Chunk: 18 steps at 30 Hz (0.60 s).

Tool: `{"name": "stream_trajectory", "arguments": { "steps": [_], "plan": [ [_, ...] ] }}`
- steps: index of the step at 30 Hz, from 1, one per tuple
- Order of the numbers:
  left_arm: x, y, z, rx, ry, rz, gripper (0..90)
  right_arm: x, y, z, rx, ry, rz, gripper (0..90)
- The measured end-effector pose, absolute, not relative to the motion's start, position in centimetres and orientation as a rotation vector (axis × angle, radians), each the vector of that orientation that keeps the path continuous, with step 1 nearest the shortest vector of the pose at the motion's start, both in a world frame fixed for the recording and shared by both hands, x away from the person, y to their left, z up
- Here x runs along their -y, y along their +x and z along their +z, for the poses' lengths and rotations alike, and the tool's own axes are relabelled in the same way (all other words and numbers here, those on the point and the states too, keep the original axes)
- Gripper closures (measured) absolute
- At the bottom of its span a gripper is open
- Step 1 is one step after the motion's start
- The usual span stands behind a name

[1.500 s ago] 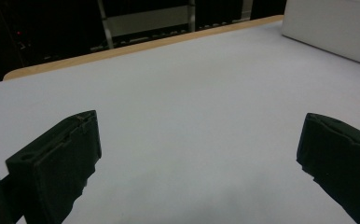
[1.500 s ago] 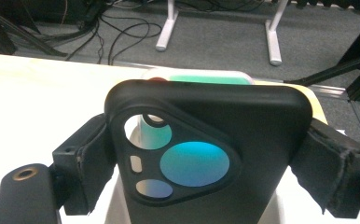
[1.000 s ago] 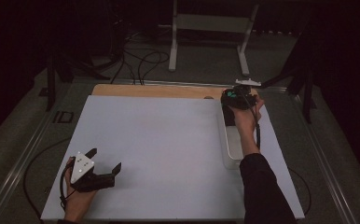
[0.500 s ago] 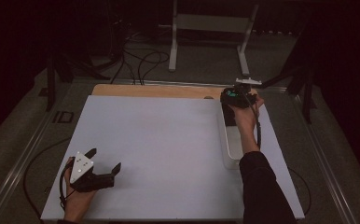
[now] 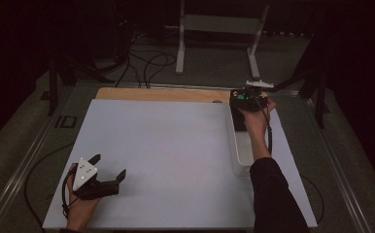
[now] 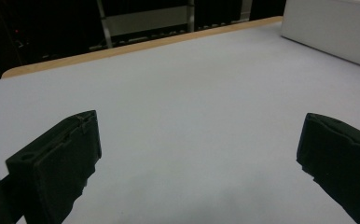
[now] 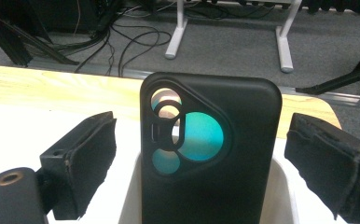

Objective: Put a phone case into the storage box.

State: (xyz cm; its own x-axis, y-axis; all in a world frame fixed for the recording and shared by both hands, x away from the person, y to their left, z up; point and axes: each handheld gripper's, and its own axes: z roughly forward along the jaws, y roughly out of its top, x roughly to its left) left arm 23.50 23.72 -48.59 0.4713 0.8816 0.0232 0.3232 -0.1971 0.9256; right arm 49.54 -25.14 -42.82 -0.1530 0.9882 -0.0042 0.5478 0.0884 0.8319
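Observation:
A black phone case [image 7: 215, 154] with a triangular camera cut-out stands upright in a white tray [image 7: 283, 186]. My right gripper [image 7: 199, 140] is open around it, a jaw on each side and a gap on the left. From above, that gripper [image 5: 245, 99] is at the table's far right over the tray [image 5: 241, 155], with the case [image 5: 239, 119] dark beneath it. My left gripper [image 5: 110, 165] rests open at the near left on the white tabletop [image 5: 166, 145]. Nothing lies between its jaws [image 6: 201, 126].
A wooden edge strip [image 5: 161, 94] runs along the far side of the table. Beyond it are floor cables [image 5: 146, 63] and a white stand's legs [image 5: 180, 58]. The tray's white side [image 6: 336, 28] is at upper right in the left gripper view.

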Motion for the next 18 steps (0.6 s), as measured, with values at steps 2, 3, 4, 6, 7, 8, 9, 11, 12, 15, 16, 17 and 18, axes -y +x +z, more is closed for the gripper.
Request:
{"name": "stream_trajectory", "arguments": {
  "steps": [2, 3, 4, 6, 7, 8, 9, 11, 12, 15, 16, 17, 18],
  "plan": [
    [-23.7, 23.5, -48.6, -1.030, 1.752, 0.722, 0.2, 25.1, 49.4, -42.7, -1.775, 1.517, 0.951, 8.9],
    [-23.7, 23.5, -48.6, -1.029, 1.754, 0.722, 0.2, 25.1, 49.3, -42.7, -1.776, 1.519, 0.959, 9.0],
    [-23.7, 23.5, -48.6, -1.029, 1.754, 0.721, 0.2, 25.1, 49.2, -42.7, -1.779, 1.519, 0.967, 8.9],
    [-23.6, 23.5, -48.6, -1.028, 1.758, 0.723, 0.2, 25.0, 48.9, -42.7, -1.795, 1.508, 0.968, 9.0],
    [-23.6, 23.5, -48.6, -1.028, 1.758, 0.723, 0.2, 25.0, 48.8, -42.7, -1.801, 1.507, 0.970, 8.9],
    [-23.6, 23.5, -48.6, -1.027, 1.759, 0.723, 0.2, 24.9, 48.7, -42.7, -1.807, 1.504, 0.970, 8.9],
    [-23.6, 23.5, -48.6, -1.027, 1.758, 0.722, 0.2, 24.9, 48.6, -42.8, -1.812, 1.502, 0.974, 8.9],
    [-23.6, 23.6, -48.7, -1.028, 1.760, 0.719, 0.2, 24.9, 48.3, -42.8, -1.826, 1.496, 0.979, 9.0],
    [-23.6, 23.6, -48.7, -1.028, 1.761, 0.718, 0.2, 24.9, 48.2, -42.8, -1.834, 1.494, 0.987, 8.9],
    [-23.5, 23.6, -48.7, -1.028, 1.767, 0.714, 0.2, 24.8, 47.7, -42.8, -1.854, 1.495, 1.014, 8.8],
    [-23.5, 23.6, -48.7, -1.028, 1.768, 0.713, 0.1, 24.9, 47.6, -42.8, -1.860, 1.496, 1.023, 8.9],
    [-23.5, 23.6, -48.7, -1.028, 1.769, 0.713, 0.2, 24.9, 47.5, -42.8, -1.867, 1.495, 1.030, 8.9],
    [-23.5, 23.6, -48.7, -1.029, 1.769, 0.712, 0.2, 24.9, 47.4, -42.8, -1.875, 1.489, 1.033, 8.8]
  ]
}}
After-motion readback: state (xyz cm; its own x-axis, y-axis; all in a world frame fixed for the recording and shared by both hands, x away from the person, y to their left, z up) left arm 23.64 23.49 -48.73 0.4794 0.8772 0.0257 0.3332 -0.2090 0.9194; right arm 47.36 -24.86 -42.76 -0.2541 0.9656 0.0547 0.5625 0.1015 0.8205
